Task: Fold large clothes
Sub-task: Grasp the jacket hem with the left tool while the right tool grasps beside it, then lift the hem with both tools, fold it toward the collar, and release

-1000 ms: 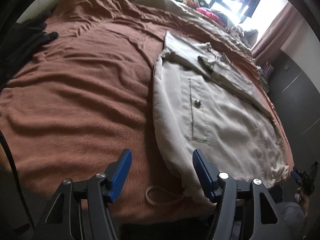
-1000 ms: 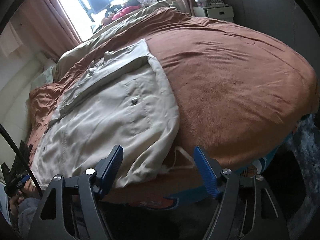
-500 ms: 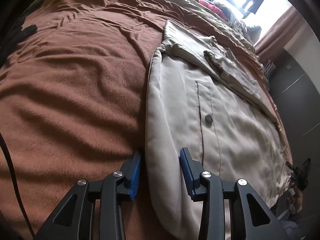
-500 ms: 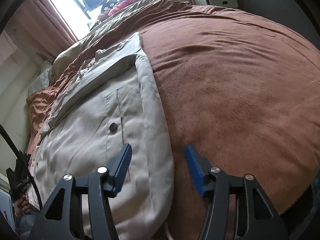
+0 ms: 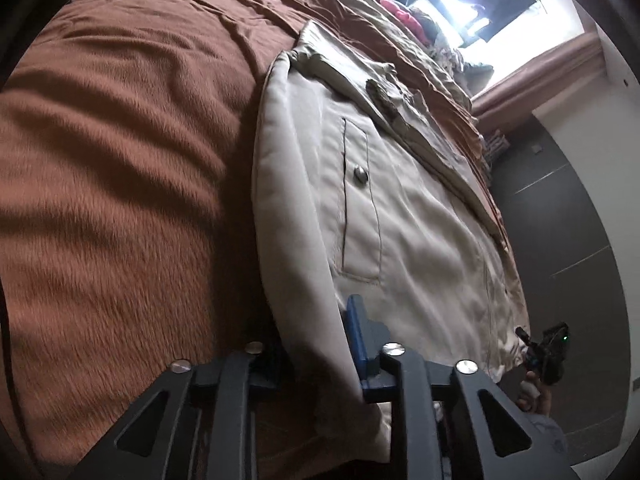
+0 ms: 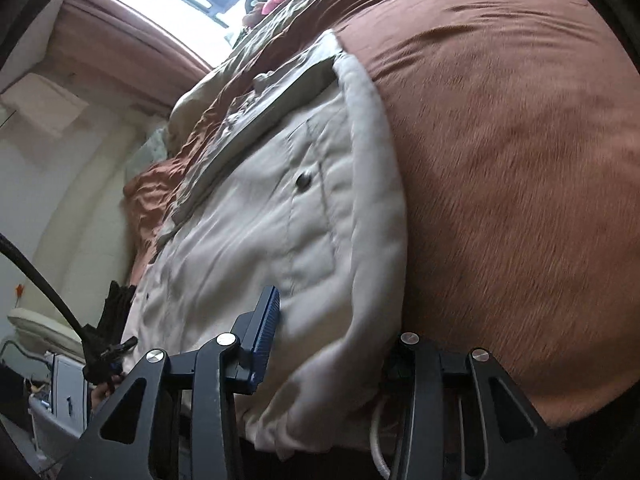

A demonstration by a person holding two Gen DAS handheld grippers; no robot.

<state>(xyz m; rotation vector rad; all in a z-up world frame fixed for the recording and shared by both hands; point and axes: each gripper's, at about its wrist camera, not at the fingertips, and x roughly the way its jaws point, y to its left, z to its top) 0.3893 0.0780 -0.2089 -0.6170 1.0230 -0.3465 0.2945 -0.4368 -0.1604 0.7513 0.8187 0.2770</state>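
Note:
A beige padded jacket [image 5: 400,220] [image 6: 248,232] lies flat on a brown blanket [image 5: 120,160] [image 6: 500,160], with a snap-buttoned pocket [image 5: 360,176] facing up. My left gripper [image 5: 312,344] is closing on the jacket's left side edge near the hem. Its blue pad [image 5: 356,332] presses the top of the fabric and the other finger is hidden under the fold. My right gripper [image 6: 330,344] is closing too. The jacket's right hem corner bulges between its jaws, with one blue pad [image 6: 264,332] on top and the other finger tucked under the fold.
A white drawstring [image 6: 376,440] hangs below the hem. At the bed's far end are an olive quilt [image 6: 280,28], a pink clothes pile [image 5: 404,20] and a bright window [image 5: 500,8]. A dark wardrobe [image 5: 568,240] stands to the right. A black cable [image 6: 40,280] crosses on the left.
Both grippers have dropped and moved in from the bed's edge onto the jacket's two lower corners. Their jaws have narrowed around the fabric edges, the left one more tightly.

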